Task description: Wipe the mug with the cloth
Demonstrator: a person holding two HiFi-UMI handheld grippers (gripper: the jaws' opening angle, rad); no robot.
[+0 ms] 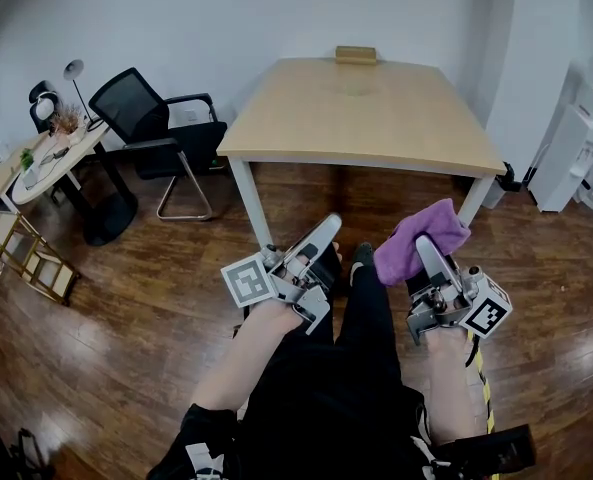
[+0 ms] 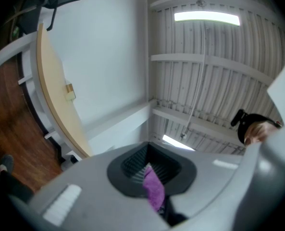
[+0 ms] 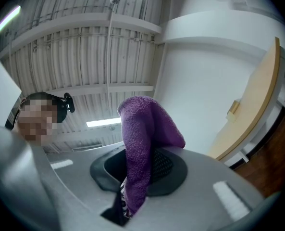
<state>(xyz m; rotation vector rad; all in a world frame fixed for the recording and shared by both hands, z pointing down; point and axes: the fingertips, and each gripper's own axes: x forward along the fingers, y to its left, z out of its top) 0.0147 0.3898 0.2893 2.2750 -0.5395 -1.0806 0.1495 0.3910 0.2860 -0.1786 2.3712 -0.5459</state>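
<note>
Where the wooden floor (image 1: 126,338) meets the far-left wall, a round side table (image 1: 51,163) carries a desk lamp (image 1: 74,70) and a small plant (image 1: 26,158). Just right of it stands a black office chair (image 1: 156,128) on a metal sled base. Nearer, left of centre, the left gripper (image 1: 326,233) is held in the person's left hand (image 1: 266,320) above the dark trousers (image 1: 361,368) and points up and to the far right, its marker cube (image 1: 248,281) facing the head view. The left gripper view shows its jaws closed together. A thin purple strip (image 2: 153,186) lies in the seam between them; what it is cannot be determined. Beyond the grippers, at far centre, stands a table (image 1: 376,128) with a light wooden top and white legs. A small tan block (image 1: 356,55) sits at its far edge, and a faint greenish shape (image 1: 354,88) just near of the block is too indistinct to identify. Right of centre, the right gripper (image 1: 426,251) is held in the right hand (image 1: 444,353) and also points upward. Its jaws are clamped on the purple cloth (image 1: 401,253), which bunches over the fingertips and hangs down their left side, in the air above the floor, near the table's near-right leg and well apart from the table top. At the far right, a white water dispenser (image 1: 566,153) stands against the wall.
</note>
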